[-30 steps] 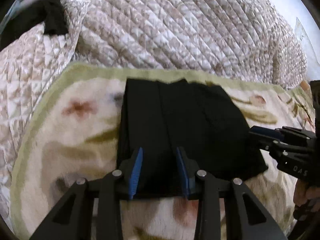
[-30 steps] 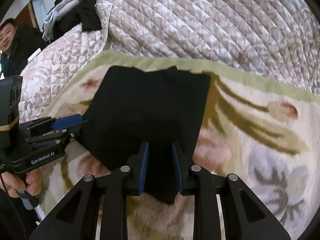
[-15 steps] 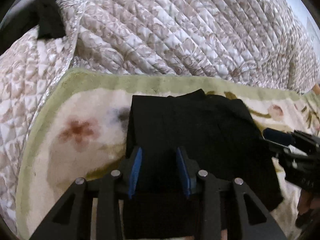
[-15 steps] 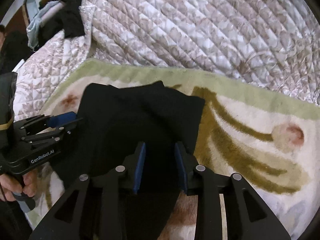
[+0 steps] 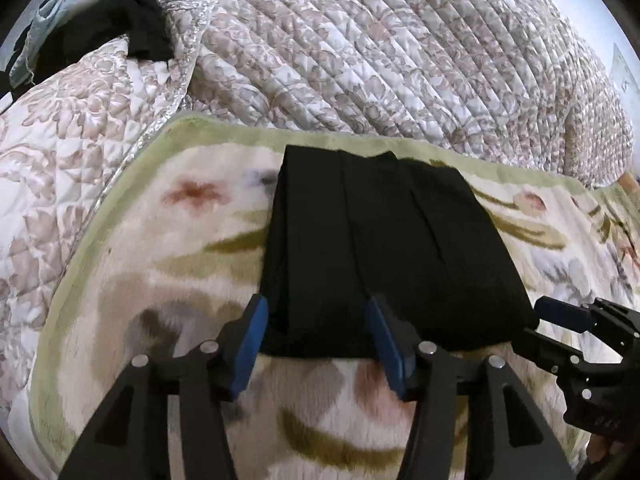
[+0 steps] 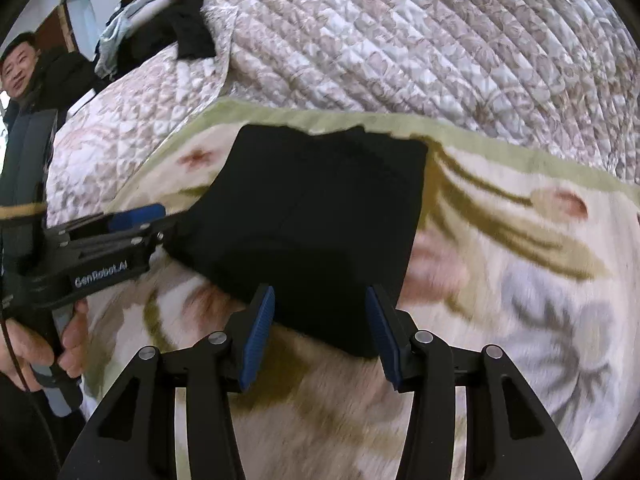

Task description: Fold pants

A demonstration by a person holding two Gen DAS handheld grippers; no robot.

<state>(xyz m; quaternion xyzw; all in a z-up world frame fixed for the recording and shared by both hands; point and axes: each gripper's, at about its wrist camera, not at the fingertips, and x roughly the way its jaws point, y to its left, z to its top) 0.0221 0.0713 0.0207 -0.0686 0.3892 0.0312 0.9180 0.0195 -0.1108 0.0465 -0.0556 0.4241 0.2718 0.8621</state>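
Note:
The black pants (image 5: 384, 248) lie folded into a flat rectangle on the floral blanket (image 5: 192, 240); they also show in the right wrist view (image 6: 320, 220). My left gripper (image 5: 316, 332) is open at the near left edge of the pants, holding nothing. My right gripper (image 6: 320, 320) is open at the near right corner, also empty. Each gripper shows in the other's view, the right one (image 5: 580, 332) beside the pants' right corner and the left one (image 6: 120, 232) at their left corner.
A quilted bedspread (image 5: 380, 60) rises behind the blanket. Dark and light clothes (image 6: 168, 20) are piled at the far left. A person (image 6: 24, 68) stands at the far left of the right wrist view.
Both grippers have opened wider and drawn back to the near edge of the pants. The pants now lie flat and free.

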